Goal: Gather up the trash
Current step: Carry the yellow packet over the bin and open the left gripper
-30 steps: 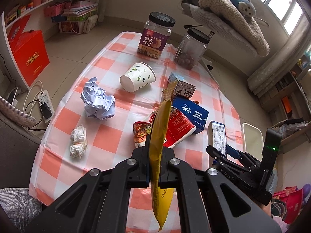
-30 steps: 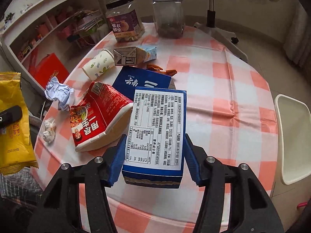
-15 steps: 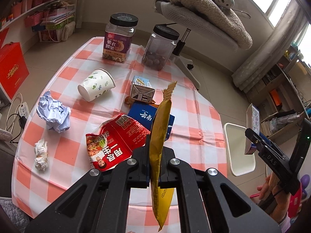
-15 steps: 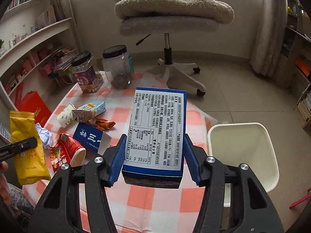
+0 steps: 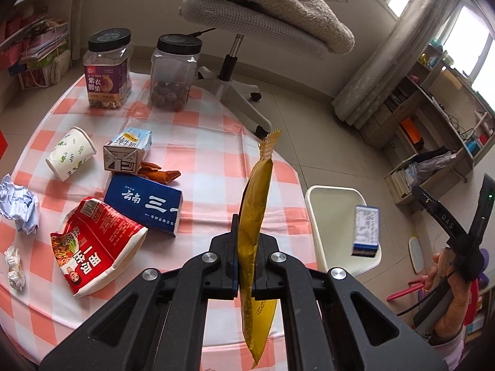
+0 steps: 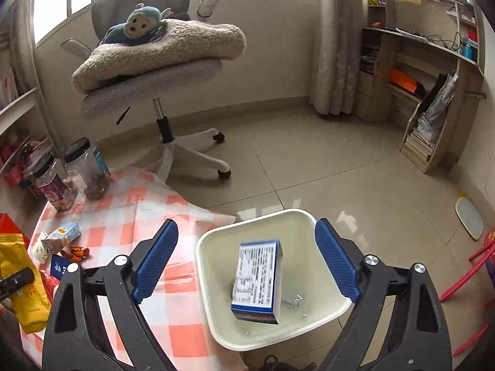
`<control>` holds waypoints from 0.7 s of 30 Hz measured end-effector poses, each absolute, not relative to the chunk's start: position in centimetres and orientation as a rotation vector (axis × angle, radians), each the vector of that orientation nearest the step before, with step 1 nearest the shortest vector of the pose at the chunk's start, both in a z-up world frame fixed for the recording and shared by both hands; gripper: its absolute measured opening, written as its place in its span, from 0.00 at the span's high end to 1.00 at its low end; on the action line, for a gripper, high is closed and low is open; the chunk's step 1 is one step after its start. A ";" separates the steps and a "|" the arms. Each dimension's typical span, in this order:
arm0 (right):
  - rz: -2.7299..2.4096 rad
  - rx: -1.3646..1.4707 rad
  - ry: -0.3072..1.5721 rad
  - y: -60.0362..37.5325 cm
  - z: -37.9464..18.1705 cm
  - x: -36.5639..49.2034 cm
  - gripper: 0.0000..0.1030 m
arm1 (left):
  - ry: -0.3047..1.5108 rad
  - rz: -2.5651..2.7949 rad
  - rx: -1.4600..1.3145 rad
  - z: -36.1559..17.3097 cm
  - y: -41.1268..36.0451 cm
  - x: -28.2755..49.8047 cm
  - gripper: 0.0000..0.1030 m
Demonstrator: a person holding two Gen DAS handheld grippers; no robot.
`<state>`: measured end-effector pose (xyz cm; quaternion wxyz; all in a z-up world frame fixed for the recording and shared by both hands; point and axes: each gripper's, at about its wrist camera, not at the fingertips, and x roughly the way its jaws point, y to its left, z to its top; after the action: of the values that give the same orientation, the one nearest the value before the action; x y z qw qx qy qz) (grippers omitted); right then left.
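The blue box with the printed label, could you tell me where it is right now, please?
In the right wrist view the blue box is inside the white bin on the floor beside the table, below the open right gripper.

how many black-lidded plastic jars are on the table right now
2. The purple-label jar stands at the table's far edge, and the clear jar stands just right of it, near the office chair. None looks hidden.

Far ahead of the jaws, an office chair [image 6: 161,99] is seen, with a folded fleece blanket [image 6: 161,49] and a blue monkey plush [image 6: 139,24] laid on its seat. Two black-lidded jars [image 5: 108,68] are set ahead and left. Wooden shelving [image 6: 433,71] and a curtain [image 6: 337,40] are found ahead and right.
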<state>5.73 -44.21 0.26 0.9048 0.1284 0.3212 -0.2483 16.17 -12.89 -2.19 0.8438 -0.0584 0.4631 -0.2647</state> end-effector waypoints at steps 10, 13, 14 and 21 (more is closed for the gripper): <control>-0.574 0.377 0.543 -48.9 2.1 1.4 0.09 | 0.982 -0.703 -0.038 -1.4 -25.2 14.8 0.96; -0.572 0.405 0.521 -49.8 2.4 0.5 0.08 | 0.993 -0.731 -0.001 -1.7 -28.9 14.2 0.96; -0.574 0.414 0.514 -50.1 2.5 0.3 0.09 | 0.995 -0.739 0.015 -1.8 -30.1 14.0 0.96; -0.613 0.480 0.463 -52.7 3.1 -1.7 0.08 | 0.993 -0.784 0.072 -2.0 -36.8 13.1 0.96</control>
<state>-1.67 -52.66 3.08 0.8993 0.2318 0.2236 -0.2959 13.14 -36.83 -2.02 0.8059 0.0338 0.4638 -0.3664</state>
